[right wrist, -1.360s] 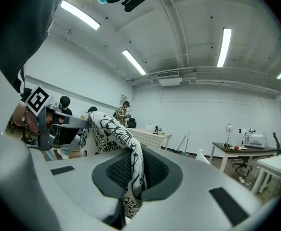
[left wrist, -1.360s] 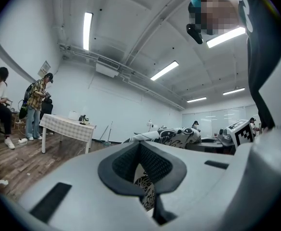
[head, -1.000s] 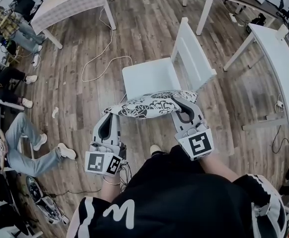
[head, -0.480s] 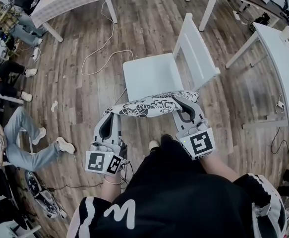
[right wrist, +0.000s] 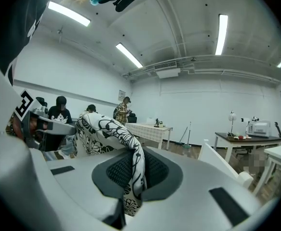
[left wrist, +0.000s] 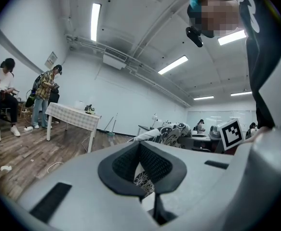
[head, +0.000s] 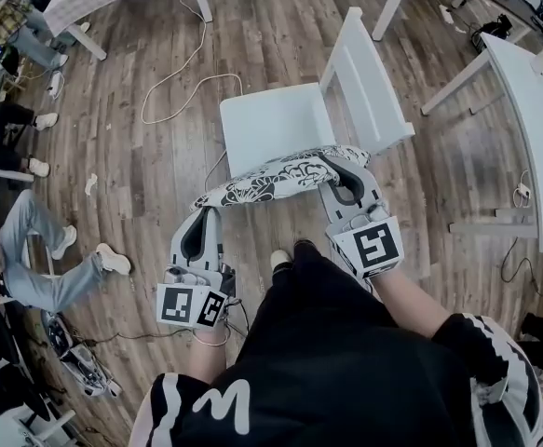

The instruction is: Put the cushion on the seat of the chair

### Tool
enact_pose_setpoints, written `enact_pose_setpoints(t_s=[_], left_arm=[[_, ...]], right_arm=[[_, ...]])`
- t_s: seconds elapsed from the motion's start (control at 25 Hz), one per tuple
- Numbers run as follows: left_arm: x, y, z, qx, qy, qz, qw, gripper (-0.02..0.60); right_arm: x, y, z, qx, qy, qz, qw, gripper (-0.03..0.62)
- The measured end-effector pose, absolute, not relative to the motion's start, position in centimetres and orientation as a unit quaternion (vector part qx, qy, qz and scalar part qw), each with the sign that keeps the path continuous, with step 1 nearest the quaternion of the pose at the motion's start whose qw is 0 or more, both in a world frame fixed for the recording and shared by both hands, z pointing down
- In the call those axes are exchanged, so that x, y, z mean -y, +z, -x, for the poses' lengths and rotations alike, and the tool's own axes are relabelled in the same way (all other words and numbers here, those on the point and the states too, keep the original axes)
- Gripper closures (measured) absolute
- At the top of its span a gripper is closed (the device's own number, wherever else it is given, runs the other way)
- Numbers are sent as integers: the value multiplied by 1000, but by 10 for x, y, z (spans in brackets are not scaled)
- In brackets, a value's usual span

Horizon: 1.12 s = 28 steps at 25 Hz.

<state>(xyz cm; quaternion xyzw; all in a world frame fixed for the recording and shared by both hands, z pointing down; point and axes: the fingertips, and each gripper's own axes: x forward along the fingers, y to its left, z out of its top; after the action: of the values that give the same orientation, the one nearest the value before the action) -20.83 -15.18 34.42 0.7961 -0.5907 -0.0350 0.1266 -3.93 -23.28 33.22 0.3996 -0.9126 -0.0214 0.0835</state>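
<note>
Cushion (head: 276, 180): now nearer the chair (head: 364, 82) seat ahead; your left gripper (head: 204, 214) and right gripper (head: 344, 180) clamp its ends. Next, likely: lower, release.

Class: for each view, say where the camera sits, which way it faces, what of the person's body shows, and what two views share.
Head view: on the head, facing steeply down at chair, cushion, left gripper, right gripper; dark top and forearms show.
Left gripper view: on that gripper, facing along jaws shut on the cushion; dark top at right.
Right gripper view: on that gripper, facing along jaws shut on the cushion; dark top at upper left.
Shared: both gripper views show the checked table.
</note>
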Motion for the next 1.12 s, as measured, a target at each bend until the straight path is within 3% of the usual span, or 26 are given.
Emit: enact_pose_setpoints(t_s=[1.12], left_arm=[[112, 391, 250, 689, 11, -703, 179, 578]], right_arm=[[410, 380, 87, 908, -70, -402, 97, 563]])
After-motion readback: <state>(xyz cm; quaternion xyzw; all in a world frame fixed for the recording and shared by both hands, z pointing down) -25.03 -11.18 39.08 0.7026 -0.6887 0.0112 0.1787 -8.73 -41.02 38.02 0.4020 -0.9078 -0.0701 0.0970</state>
